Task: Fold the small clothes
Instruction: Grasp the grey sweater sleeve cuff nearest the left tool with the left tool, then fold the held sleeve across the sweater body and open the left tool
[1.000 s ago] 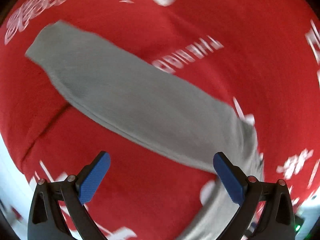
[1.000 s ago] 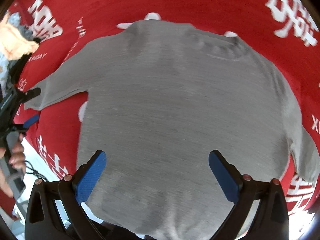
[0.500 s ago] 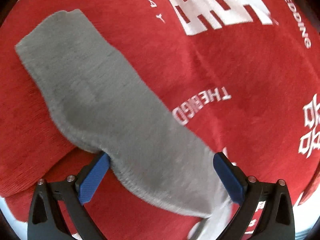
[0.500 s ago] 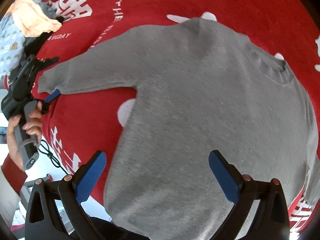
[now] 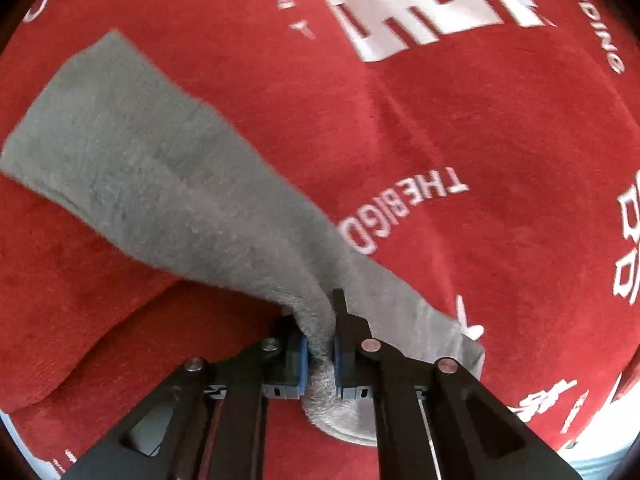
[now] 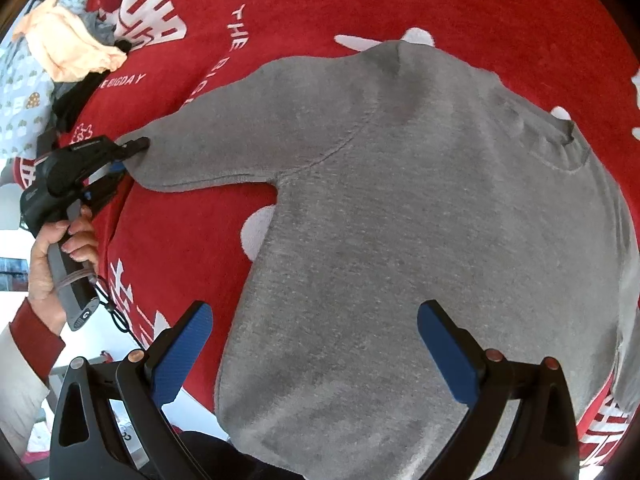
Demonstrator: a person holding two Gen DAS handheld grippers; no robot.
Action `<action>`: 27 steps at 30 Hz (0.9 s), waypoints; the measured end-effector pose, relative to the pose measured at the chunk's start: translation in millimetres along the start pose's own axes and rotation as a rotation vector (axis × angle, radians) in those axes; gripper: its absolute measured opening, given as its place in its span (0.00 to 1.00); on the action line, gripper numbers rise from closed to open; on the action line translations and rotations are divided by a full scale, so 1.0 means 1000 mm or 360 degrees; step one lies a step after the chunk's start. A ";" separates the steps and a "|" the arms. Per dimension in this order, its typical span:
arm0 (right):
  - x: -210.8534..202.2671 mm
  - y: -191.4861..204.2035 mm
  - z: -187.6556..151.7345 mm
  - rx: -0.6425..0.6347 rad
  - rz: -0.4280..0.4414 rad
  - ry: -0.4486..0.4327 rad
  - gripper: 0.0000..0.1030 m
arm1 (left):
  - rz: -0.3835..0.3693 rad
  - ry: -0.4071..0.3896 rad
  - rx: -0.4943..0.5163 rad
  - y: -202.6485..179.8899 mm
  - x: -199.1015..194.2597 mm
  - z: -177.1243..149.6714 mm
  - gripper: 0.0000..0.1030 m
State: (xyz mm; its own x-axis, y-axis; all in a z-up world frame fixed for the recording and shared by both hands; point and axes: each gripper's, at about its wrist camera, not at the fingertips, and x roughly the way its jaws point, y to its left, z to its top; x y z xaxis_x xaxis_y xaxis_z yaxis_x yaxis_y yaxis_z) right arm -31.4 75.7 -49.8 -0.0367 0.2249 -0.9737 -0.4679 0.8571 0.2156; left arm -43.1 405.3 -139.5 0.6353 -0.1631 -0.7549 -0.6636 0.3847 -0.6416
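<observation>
The grey sweater (image 6: 420, 220) lies flat on the red cloth (image 6: 360, 0), and the sleeve fold is starting: the left claw (image 5: 320, 354) is clamped on the left sleeve (image 5: 168, 168), the right claw (image 6: 316, 340) hovers spread over the hem. Next, I judge, the sleeve is carried right across the body. The right sleeve is cut off, and the surface under the cloth is hidden.

A matt, fuzzy grey knit sweater (image 6: 400, 208) lies on a plush red cloth (image 6: 320, 4) with flat white print, its sleeve (image 5: 168, 184) pinched between the left gripper (image 5: 320, 354)'s textured blue pads (image 5: 303, 354).
</observation>
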 end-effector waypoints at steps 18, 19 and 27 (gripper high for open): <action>-0.056 -0.121 -0.048 0.0420 -0.0030 -0.0153 0.99 | -0.0450 0.0340 0.0975 -0.258 0.014 -0.145 0.10; -0.061 -0.136 -0.052 0.0456 -0.0035 -0.0169 0.99 | -0.0459 0.0365 0.1027 -0.271 0.019 -0.162 0.10; -0.088 -0.249 -0.108 0.0739 -0.0101 -0.0219 0.99 | -0.0283 0.0571 0.1367 -0.343 0.099 -0.305 0.10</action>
State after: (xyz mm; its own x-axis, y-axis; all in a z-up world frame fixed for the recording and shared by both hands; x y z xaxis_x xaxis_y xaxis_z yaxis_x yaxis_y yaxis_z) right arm -7.5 -207.4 -25.6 0.1112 0.1978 -0.9739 -0.0210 0.9803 0.1966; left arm 127.0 -20.3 -36.2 0.4448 -0.4981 -0.7444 0.0396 0.8412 -0.5392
